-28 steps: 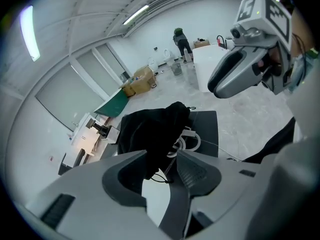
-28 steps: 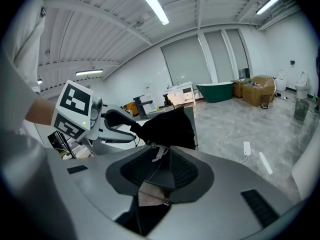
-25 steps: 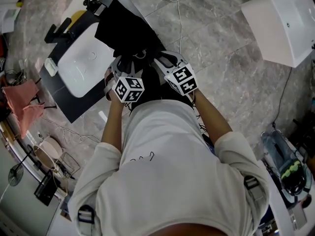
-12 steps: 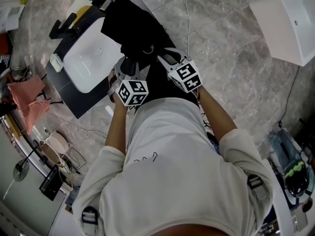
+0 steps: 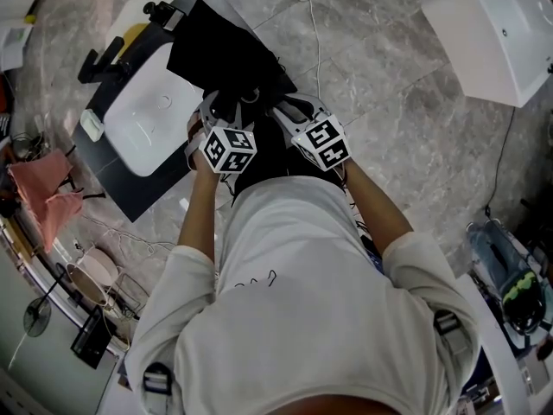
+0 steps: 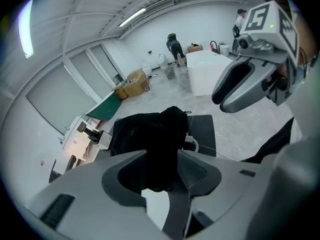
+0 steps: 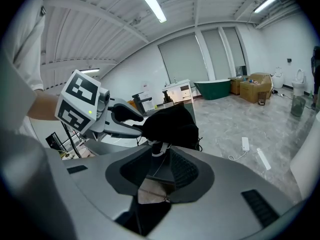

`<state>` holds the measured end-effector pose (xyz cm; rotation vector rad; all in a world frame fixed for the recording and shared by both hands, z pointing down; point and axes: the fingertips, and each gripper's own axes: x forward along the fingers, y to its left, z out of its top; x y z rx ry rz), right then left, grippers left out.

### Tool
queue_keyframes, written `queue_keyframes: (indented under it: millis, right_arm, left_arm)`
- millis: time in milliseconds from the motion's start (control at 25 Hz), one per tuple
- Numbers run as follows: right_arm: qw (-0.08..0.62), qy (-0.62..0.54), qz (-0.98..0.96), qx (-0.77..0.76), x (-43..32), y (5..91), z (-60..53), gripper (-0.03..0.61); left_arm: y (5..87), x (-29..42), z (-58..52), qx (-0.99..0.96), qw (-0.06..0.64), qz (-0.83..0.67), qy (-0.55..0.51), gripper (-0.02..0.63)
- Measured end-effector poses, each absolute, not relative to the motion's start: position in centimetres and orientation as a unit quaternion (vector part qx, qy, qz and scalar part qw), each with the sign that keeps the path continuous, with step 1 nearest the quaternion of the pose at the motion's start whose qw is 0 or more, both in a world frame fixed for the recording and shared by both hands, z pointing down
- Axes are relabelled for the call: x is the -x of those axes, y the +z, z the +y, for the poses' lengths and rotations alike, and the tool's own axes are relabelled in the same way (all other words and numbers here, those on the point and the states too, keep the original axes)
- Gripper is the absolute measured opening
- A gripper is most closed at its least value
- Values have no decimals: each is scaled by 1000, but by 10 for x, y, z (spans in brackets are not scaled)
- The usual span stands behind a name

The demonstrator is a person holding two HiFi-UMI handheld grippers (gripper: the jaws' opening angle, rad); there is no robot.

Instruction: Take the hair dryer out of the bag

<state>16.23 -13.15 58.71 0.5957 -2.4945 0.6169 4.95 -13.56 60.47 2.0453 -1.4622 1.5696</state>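
Where the head view looks down past the person's white shirt, there are two grippers and one black bag. The bag lies on a dark board, touching the one white basin set on that board. A second white basin stands well apart on the marble floor.

The left gripper has its jaws wide and clamped on a thick bunch of the bag's cloth, which fills the gap from pad to pad. The right gripper has its jaws only narrowly apart, with one small white loop at their tips just under the bag. Whether the pads press on that loop cannot be told.

The hair dryer itself cannot be made out in any view; only the bag's black cloth shows where the two grippers meet. Two marker cubes cover the jaws from above, and the shirt hides the near end of the board.

Round about are two black fittings at the far side of the basin, one white cable trailing over the floor and one pink cloth at the left. Far off in the left gripper view, one person bends over near some cardboard boxes.
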Motion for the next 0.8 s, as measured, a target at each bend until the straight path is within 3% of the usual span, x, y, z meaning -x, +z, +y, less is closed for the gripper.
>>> queue_keyframes:
  millis: [160, 400, 800]
  right_arm:
    - [255, 226, -914, -218, -161, 588, -134, 110]
    - [264, 226, -912, -218, -154, 589, -136, 110]
    - [271, 233, -908, -217, -141, 593, -144, 110]
  left_arm:
    - [612, -50, -138, -693, 96, -478, 531, 193]
    - [603, -46, -153, -704, 89, -492, 504, 54]
    - [597, -21, -185, -711, 138, -523, 449, 41]
